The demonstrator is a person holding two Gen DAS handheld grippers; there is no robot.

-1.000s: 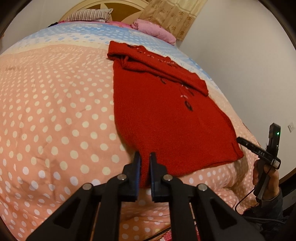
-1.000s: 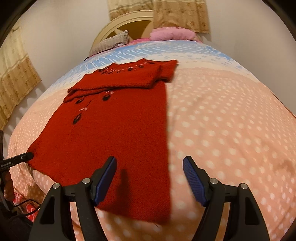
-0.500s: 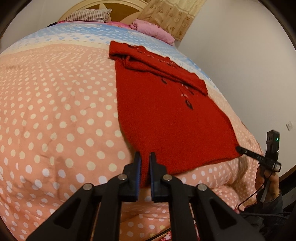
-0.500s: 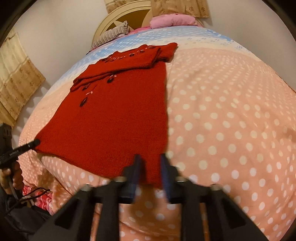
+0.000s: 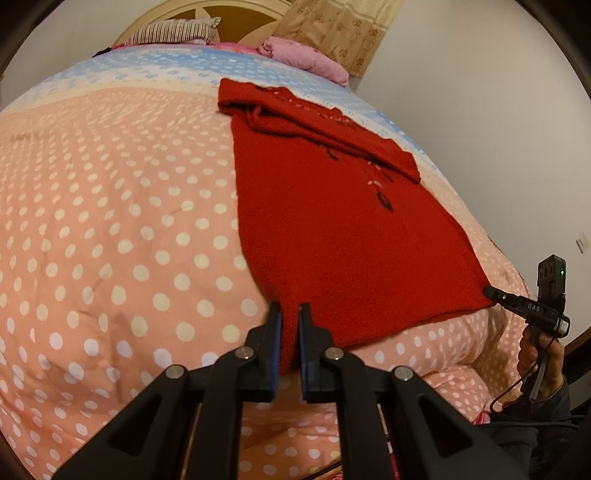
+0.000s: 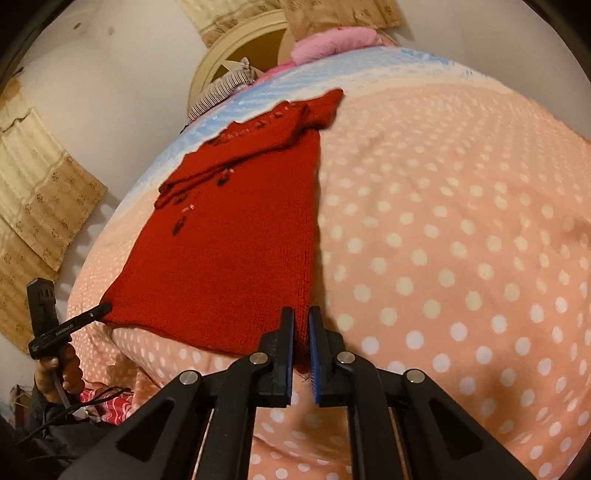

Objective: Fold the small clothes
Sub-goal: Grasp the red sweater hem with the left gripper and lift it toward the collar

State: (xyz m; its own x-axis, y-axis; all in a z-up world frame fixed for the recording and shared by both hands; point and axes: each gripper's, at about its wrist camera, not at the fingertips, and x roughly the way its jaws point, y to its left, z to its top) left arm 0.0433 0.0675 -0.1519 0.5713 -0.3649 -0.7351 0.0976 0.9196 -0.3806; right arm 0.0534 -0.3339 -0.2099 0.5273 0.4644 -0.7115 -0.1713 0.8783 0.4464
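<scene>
A red knitted sweater (image 5: pixel 332 229) with dark leaf stitching lies flat on the bed, sleeves folded across its top. In the left wrist view my left gripper (image 5: pixel 289 314) is shut on the sweater's near left hem corner. The right gripper (image 5: pixel 495 293) shows at the right of that view, its tips on the other hem corner. In the right wrist view my right gripper (image 6: pixel 301 317) is shut on the near right hem corner of the sweater (image 6: pixel 229 258). The left gripper (image 6: pixel 99 310) shows at the far left there, pinching its corner.
A peach quilt (image 5: pixel 110 229) with white dots covers the bed. A striped pillow (image 5: pixel 173 33) and a pink pillow (image 5: pixel 306 59) lie by the headboard. A white wall (image 5: pixel 480 110) runs close along the right side. A person's hand (image 5: pixel 535 354) and cable hang by the bed's edge.
The right gripper's jaws went from wide open over the hem to shut on its corner, and it rolled a little. The left gripper kept its hold and stayed put.
</scene>
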